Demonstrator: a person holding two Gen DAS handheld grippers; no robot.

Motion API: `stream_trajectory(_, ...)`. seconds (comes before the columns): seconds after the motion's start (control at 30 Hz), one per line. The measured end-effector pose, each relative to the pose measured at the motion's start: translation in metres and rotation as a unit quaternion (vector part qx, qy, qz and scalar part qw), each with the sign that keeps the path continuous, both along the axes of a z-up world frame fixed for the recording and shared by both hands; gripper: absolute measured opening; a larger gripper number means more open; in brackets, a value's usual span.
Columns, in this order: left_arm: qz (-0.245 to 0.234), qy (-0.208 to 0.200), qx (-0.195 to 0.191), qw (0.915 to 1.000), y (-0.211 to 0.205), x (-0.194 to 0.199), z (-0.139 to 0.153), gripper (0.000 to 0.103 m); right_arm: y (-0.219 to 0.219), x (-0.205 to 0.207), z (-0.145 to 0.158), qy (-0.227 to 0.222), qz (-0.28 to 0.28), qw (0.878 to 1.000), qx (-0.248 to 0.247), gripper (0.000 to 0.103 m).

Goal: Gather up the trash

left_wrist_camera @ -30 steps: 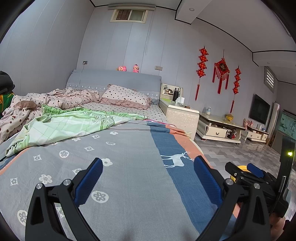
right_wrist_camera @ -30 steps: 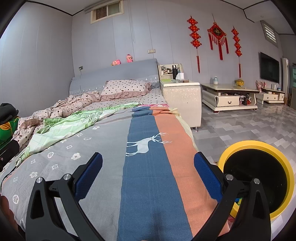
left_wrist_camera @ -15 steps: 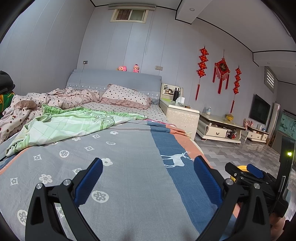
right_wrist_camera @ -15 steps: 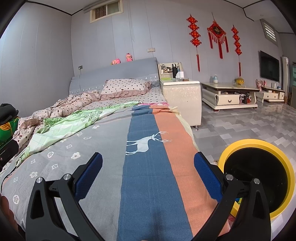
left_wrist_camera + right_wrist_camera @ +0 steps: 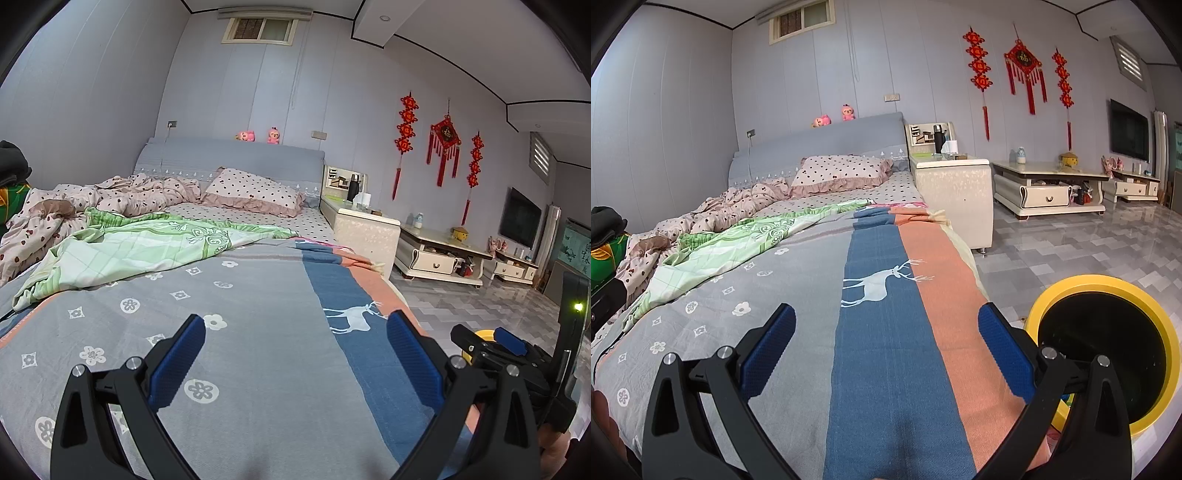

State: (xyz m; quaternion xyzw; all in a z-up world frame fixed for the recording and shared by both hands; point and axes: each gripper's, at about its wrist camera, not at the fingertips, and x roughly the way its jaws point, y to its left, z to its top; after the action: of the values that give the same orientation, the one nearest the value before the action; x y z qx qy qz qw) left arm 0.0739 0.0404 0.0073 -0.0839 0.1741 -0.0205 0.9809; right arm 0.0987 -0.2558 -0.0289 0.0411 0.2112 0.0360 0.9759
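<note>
The bed (image 5: 258,295) fills most of both views, spread with a grey flowered cover that carries a blue stripe with a white deer and an orange stripe along its right edge, and this is where the risk starts: no trash shows anywhere on it, so the task's thing cannot be placed from these pictures, and a reach made now would likely close on bedding instead. The crumpled green quilt (image 5: 147,247) and the spotted pink duvet (image 5: 129,192) toward the head of the bed are folded deep enough to hide small scraps, so a search that skims only the flat cover could miss them, and pulling at a fold could drag the whole quilt along. The yellow-rimmed bin (image 5: 1108,350) stands on the tiled floor just beside the right edge of the bed, its dark mouth facing up; because it sits lower than the mattress and close to the hanging orange edge, anything dropped from above the cover rather than above the rim could land on the floor or slide down the cloth. The left tool (image 5: 295,354) hangs over the grey part of the cover with its blue pads wide apart and nothing between them. The right tool (image 5: 886,350) hovers over the blue stripe, likewise spread and empty, and in the left view it appears close at the right, so the two could knock together if both swing toward the bin at once.
</note>
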Motion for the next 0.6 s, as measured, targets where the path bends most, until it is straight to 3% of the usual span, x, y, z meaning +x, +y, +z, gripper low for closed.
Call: stream_trajectory(0.6,0.002,0.000,0.002,1.0000,0.0019,0.0014,-0.0037,0.095,-0.0024,0.0006,-0.0008,0.004,0.000,1.000,0.001,0.095)
